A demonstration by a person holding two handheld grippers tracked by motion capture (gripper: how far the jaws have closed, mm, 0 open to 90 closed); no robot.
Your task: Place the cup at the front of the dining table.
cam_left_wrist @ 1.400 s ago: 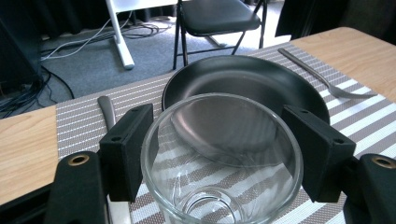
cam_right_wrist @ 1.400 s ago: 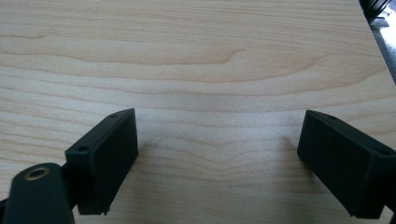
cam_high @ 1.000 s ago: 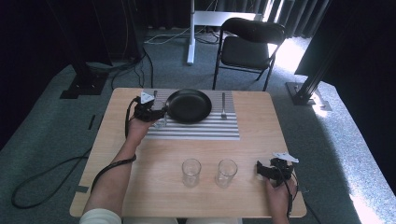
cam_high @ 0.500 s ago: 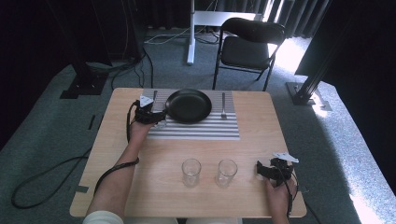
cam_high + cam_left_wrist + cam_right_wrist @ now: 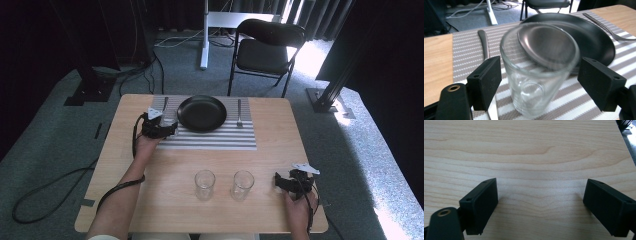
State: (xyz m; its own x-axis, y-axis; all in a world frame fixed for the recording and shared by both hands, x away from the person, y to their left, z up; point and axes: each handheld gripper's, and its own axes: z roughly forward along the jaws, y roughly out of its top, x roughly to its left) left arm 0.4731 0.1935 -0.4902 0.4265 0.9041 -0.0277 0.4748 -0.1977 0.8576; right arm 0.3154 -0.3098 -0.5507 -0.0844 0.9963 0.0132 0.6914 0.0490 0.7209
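A clear drinking glass (image 5: 536,82) stands upright on the striped placemat (image 5: 466,50), just left of the black plate (image 5: 589,37). My left gripper (image 5: 539,80) is open with a jaw on either side of the glass, close to its rim. In the high view the left gripper (image 5: 170,129) sits at the placemat's (image 5: 210,137) left part, beside the plate (image 5: 201,112). My right gripper (image 5: 278,181) rests low over the table's near right corner. Its jaws are open over bare wood (image 5: 540,205) with nothing between them.
A knife (image 5: 165,104) lies left of the plate and a fork (image 5: 239,112) right of it. Two empty glasses (image 5: 204,184) (image 5: 242,185) stand near the table's front edge. A black chair (image 5: 267,50) stands beyond the far side.
My left gripper has shifted a little toward the near side of the placemat. The right gripper has stayed where it was.
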